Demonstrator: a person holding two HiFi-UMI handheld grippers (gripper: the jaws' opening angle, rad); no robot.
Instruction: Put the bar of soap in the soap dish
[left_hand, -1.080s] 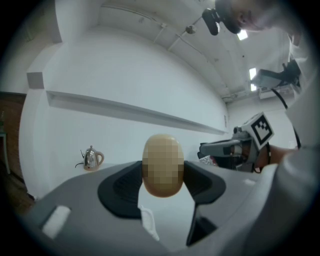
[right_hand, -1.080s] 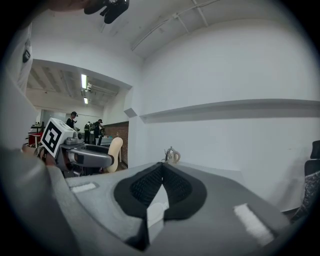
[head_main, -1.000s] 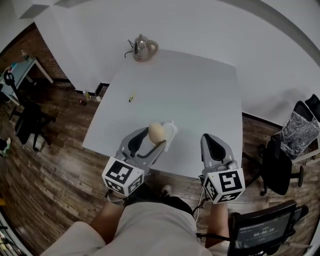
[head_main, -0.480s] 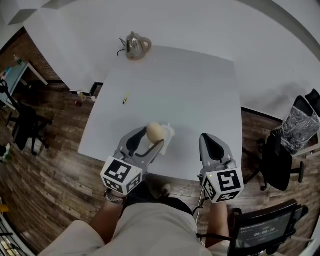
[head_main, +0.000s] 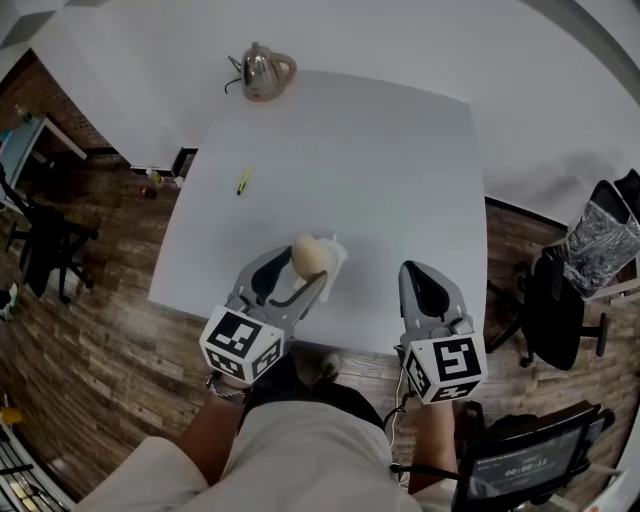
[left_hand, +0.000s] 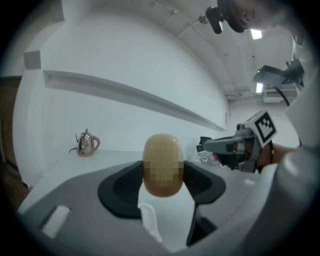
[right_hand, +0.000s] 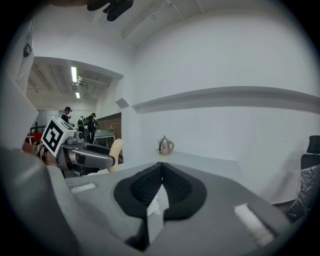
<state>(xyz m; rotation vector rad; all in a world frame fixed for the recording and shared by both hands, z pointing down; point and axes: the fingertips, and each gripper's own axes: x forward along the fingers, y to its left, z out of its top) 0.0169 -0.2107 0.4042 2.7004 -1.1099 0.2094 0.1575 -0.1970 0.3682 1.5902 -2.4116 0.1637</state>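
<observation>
A: Soap?
B: Clamped in the left gripper, beside the white dish, near the desk's front edge. Right gripper closed, empty.
A: Advice?
B: Centre over the dish, lower, then let go.

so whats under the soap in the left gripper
The white soap dish peeks out beside the soap, on the table; the soap and left gripper cover the rest.

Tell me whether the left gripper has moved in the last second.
No, not clearly: the left gripper, holding the soap, stays just inside the table's near edge; only the camera shifted.
</observation>
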